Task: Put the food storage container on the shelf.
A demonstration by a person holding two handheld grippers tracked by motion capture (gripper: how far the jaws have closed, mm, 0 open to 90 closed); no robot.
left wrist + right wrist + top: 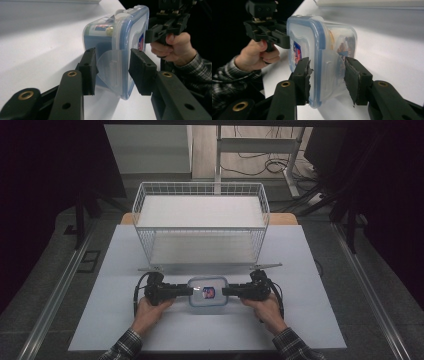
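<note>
Logged the left hand (150,312) at the near left of the white table (310,320), wrapped round the left gripper (189,291). Found that gripper lying level, pointed inward at the left end of the container (207,303).

Checked the left gripper view: saw the jaws clamped across that end, one pad against the clear latch flap (110,67) on the body side, the other against the blue-rimmed lid (135,25). Recorded the left gripper as grasping the container.

Placed the container at mid-table near the front edge, flat on the surface, lid up, just in front of the wire basket (200,185) and apart from it. Noted a red-and-blue label (208,292) on the lid and printed contents behind the clear wall, too small to read.

Moved on to the right gripper (224,292), held in the right hand (262,309), level and pointed inward at the container's right end, directly opposite the left one.

Checked the right gripper view: saw the jaws closed across the rim there, one pad on the lid, the other pressed on that end's latch flap. Recorded the right gripper as grasping the container too.

Spotted plaid sleeves (127,342) at the bottom edge.
</note>
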